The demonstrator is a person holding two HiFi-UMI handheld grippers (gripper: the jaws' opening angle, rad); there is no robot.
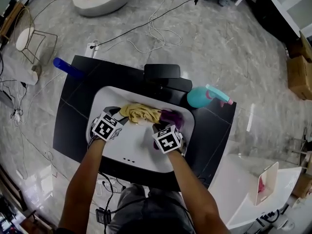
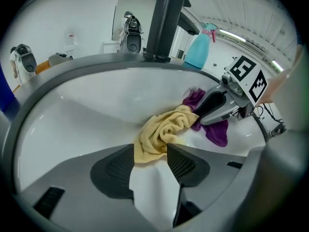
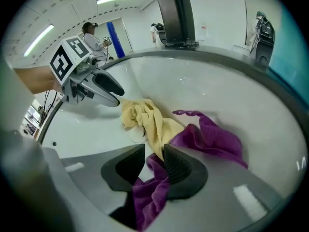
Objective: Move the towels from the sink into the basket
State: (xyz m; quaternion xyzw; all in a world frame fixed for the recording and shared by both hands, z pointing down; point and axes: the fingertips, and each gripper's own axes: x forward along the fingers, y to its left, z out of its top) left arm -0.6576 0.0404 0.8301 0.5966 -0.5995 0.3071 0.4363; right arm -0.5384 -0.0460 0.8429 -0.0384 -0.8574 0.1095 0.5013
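- Towels: two, both lying in the white sink [image 1: 127,149], in its back half, toward the faucet [image 1: 165,77].
- First, the yellow towel [image 1: 140,113]: crumpled into a long bundle, long axis running across the basin from side to side. Left end pointing toward the left gripper [image 2: 150,149], right end touching and partly covering the purple towel [image 1: 171,117].
- Then the purple towel: wrinkled and spread just to the right of the yellow one, one tail drawn in toward the right gripper [image 3: 154,149].
- At the left gripper: fingers released and standing wide apart, aimed down into the basin. Lower edge of the yellow towel right at the fingertips, not pinched.
- At the right gripper: fingers only a little apart, astride a fold of the purple towel. Cloth against one pad, pale gap at the other, so not clamped.
- Around the sink: black counter [image 1: 73,116], black faucet at the back, teal spray bottle [image 1: 204,96] standing just right of the faucet.
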